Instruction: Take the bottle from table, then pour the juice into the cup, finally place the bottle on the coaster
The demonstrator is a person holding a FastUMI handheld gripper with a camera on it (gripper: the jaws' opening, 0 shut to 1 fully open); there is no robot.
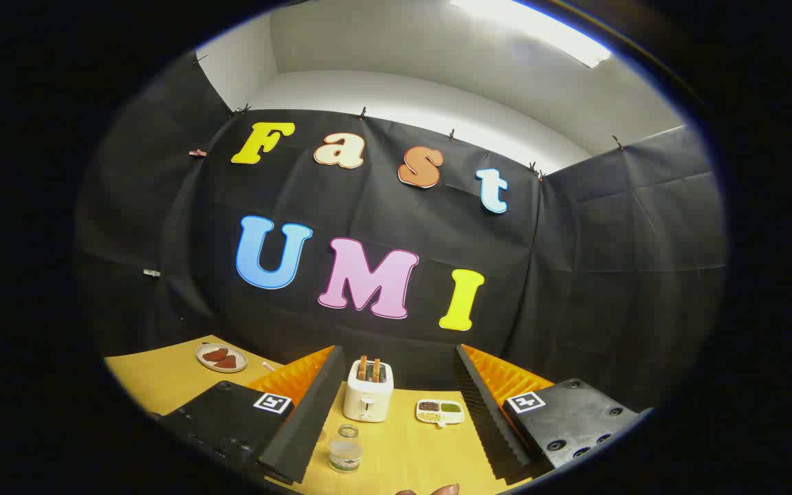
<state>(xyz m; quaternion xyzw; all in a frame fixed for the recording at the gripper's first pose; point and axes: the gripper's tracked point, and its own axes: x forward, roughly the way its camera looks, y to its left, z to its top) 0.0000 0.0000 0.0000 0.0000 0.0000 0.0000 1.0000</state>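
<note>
Bottle (pixel 346 448): small clear glass with open mouth, likely light, rigid, slippery and breakable, upright on counter (pixel 162 385) between tool's (pixel 396 412) wide-open, empty fingers; grip its mid-body.

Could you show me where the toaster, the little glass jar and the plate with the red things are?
toaster (pixel 367 399), gripper view, front face.
glass jar (pixel 346 450), gripper view, its body.
plate (pixel 203 349), gripper view, near rim.
</note>
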